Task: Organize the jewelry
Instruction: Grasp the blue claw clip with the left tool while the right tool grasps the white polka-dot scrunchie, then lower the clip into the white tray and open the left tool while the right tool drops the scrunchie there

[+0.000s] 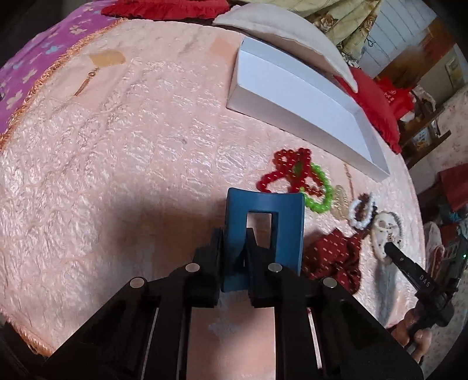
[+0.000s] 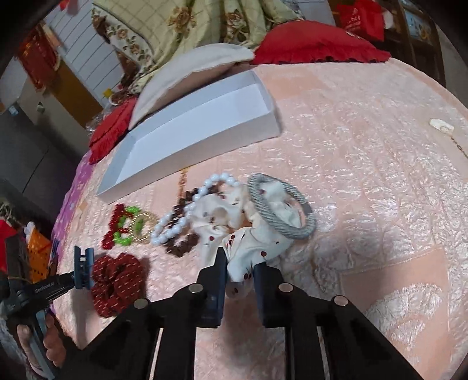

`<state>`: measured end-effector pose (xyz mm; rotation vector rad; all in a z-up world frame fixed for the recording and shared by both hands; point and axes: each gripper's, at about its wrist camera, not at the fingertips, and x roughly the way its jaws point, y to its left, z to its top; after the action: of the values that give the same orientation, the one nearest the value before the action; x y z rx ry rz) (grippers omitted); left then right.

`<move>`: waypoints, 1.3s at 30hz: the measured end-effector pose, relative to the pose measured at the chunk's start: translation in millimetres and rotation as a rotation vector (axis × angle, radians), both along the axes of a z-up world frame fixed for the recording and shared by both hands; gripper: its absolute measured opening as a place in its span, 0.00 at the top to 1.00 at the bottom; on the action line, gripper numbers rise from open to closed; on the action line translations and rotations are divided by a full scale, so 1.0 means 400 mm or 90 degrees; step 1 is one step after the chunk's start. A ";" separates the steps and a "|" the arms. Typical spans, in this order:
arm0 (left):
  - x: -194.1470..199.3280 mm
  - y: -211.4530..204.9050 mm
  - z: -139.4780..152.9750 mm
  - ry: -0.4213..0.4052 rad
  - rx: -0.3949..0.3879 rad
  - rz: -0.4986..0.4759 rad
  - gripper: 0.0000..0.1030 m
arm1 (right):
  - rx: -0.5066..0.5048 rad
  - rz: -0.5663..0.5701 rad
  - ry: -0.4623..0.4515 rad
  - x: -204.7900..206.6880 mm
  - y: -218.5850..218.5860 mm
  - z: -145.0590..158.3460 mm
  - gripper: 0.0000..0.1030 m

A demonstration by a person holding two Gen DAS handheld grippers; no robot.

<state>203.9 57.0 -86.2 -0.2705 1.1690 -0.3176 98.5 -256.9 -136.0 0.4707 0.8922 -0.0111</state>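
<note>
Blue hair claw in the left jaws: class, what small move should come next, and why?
Probably carry the blue hair claw up and over to the open white box and release it inside. The left gripper is already shut on the claw, the box looks empty, and the beads lie between them, so lifting first avoids dragging through them.

Pink textured bedspread (image 1: 117,152) covers bed, orange fringe along edge. Purple floral sheet (image 1: 35,64) beneath. Red ruffled cushions (image 2: 316,43), cream pillow (image 2: 187,73), floral quilt (image 2: 181,23) at head. White panelled wall (image 2: 84,32) behind. Daylight, soft.
</note>
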 end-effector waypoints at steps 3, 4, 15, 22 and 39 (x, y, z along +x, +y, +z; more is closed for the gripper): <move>-0.023 0.026 0.036 -0.013 -0.010 -0.002 0.88 | 0.010 0.035 -0.022 -0.026 0.025 0.039 0.86; -0.034 0.033 0.053 -0.022 -0.015 -0.002 0.88 | 0.011 0.049 -0.033 -0.038 0.037 0.057 0.86; -0.082 0.056 0.211 -0.106 -0.008 -0.011 0.88 | -0.009 0.127 -0.126 -0.069 0.103 0.237 0.86; 0.019 0.009 0.263 -0.124 0.036 -0.027 0.88 | -0.052 0.102 -0.114 0.068 0.062 0.269 0.86; 0.536 -0.204 0.137 -0.079 0.174 -0.045 0.88 | -0.145 0.089 0.001 0.587 -0.066 0.171 0.86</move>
<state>418.5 -24.6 -31.5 0.0293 1.0863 -0.2288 333.2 -283.2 -67.5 0.1964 0.9107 0.0149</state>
